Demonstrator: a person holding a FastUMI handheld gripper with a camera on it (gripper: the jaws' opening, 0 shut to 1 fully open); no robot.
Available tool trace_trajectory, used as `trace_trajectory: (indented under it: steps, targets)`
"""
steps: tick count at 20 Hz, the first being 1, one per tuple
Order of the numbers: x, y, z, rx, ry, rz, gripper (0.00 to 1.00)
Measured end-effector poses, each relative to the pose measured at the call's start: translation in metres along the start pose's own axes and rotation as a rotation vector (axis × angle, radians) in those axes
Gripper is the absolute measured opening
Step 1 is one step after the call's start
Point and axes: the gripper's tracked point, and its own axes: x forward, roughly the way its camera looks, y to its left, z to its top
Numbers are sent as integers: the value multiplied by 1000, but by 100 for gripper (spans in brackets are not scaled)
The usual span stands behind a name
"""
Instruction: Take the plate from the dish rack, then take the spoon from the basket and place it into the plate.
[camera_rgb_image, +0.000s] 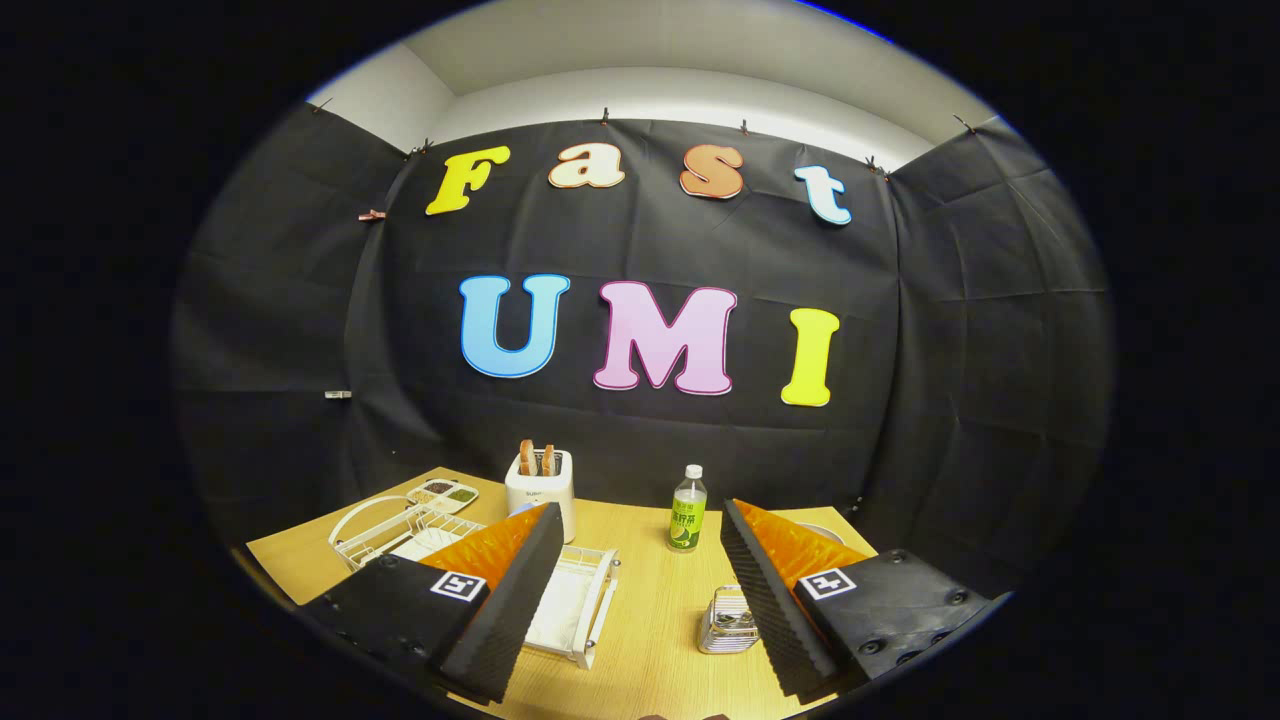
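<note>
My gripper (640, 508) is held open above the near part of a wooden table (650, 600), with nothing between its fingers. A white wire dish rack (598, 598) stands on the left, partly hidden behind the left finger. A white flat surface (560, 608) lies inside the rack; it looks like the plate, but I cannot tell for sure. A small metal mesh basket (728, 622) sits just inside the right finger. Its contents are too small to make out.
A white toaster (540, 490) with two slices of bread stands beyond the left fingertip. A green drink bottle (687, 510) stands upright between the fingertips, farther back. A divided snack dish (445, 493) lies at the table's far left corner. The booth's black cloth wall closes off the back.
</note>
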Motion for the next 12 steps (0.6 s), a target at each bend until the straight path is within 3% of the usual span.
trace_trajectory:
  steps: [12]
  targets:
    - [9,7,-1,-29,23,14,97]
